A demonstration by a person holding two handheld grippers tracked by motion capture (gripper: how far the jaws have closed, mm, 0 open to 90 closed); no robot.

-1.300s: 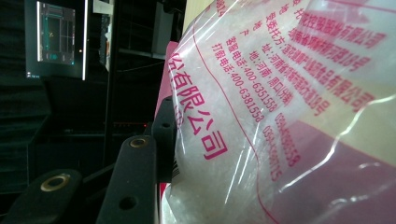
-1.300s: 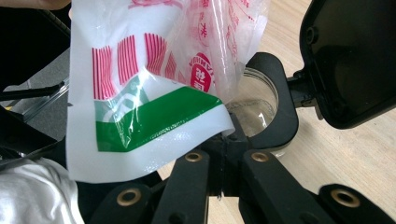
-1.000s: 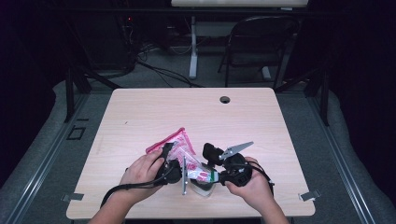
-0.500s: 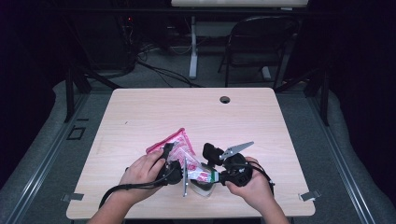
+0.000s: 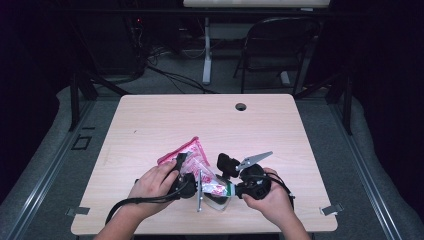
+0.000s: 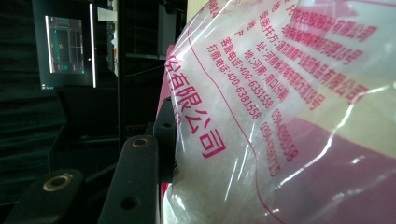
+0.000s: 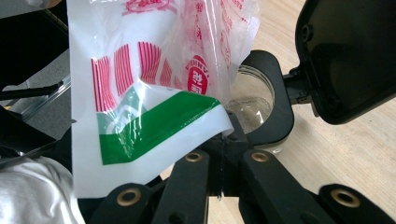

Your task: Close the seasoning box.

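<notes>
Nothing's really budged in the last second: both grippers hang at the table's [image 5: 150,120] near edge, right gripper [image 7: 223,135] clamped shut on the plastic bag's [image 7: 140,93] corner over a jar [image 7: 254,105], left gripper [image 5: 181,172] half-closed on the bag's body, so pouring hasn't started.

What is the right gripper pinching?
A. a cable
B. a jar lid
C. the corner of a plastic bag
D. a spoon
C: in the right gripper view, the right gripper has its jaws shut on the white-and-green corner of the plastic bag.
</notes>
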